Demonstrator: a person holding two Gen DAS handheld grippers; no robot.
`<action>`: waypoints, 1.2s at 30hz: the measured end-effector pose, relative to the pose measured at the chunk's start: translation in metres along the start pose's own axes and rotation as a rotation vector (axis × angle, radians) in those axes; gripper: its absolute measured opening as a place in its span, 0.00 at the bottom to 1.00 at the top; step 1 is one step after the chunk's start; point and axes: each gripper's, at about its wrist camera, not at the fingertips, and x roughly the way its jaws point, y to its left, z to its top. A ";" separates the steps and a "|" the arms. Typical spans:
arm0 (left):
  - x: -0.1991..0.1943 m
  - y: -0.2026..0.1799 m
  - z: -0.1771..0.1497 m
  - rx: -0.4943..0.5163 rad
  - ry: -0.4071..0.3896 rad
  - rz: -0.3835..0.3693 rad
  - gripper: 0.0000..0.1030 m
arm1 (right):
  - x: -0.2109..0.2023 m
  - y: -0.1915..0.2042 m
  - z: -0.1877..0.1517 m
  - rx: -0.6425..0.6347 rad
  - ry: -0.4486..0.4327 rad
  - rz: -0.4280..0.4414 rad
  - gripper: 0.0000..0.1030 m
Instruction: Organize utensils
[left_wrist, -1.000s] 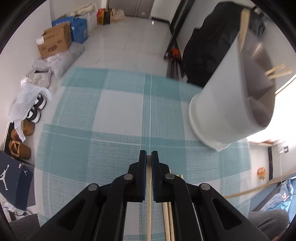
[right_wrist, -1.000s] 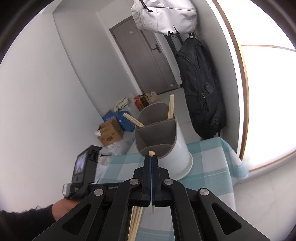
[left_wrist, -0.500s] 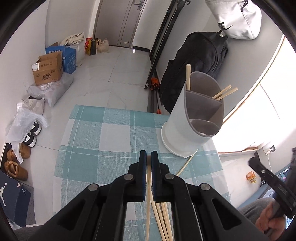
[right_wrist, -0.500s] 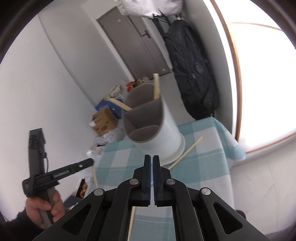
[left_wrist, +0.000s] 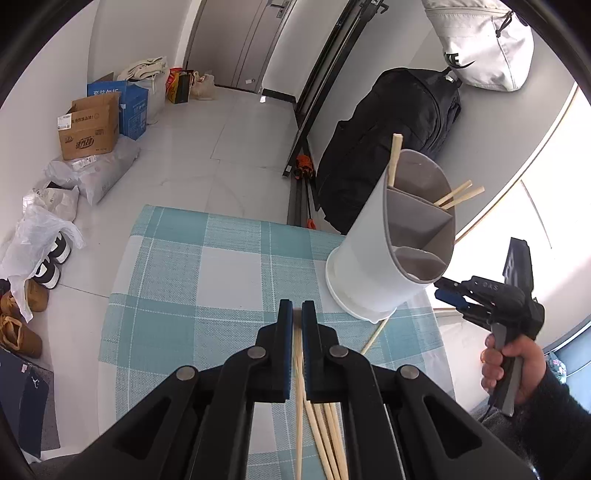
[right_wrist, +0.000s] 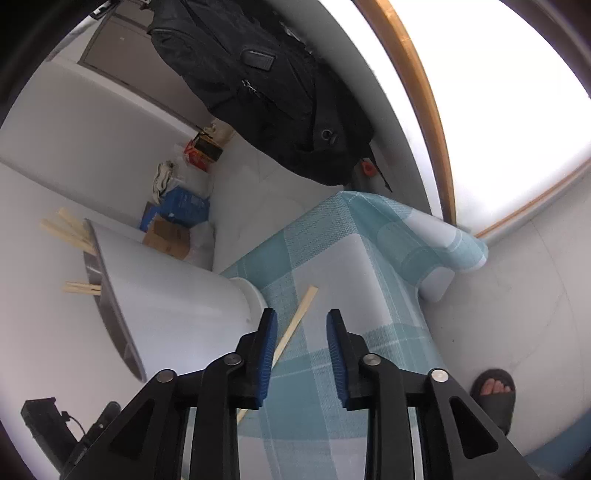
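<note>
The chopstick (right_wrist: 295, 325) missed the holder (left_wrist: 384, 258) and lies on the table (right_wrist: 332, 258) at its base; right tongs (right_wrist: 301, 350), just opened, hang empty above it, while left tongs (left_wrist: 297, 350) grip another stick.

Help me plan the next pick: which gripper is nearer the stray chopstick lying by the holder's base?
Right. The right gripper hangs open just above the stray chopstick; the left gripper is farther back, shut on another chopstick.
</note>
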 end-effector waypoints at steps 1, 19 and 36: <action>0.002 0.002 0.000 -0.005 0.006 -0.003 0.01 | 0.007 0.000 0.000 0.007 0.016 0.008 0.31; 0.011 0.016 -0.001 -0.035 0.058 -0.035 0.01 | 0.050 0.022 0.016 -0.067 0.072 -0.251 0.04; 0.011 0.019 -0.002 -0.052 0.072 -0.051 0.01 | 0.025 0.021 -0.019 -0.153 0.194 -0.229 0.05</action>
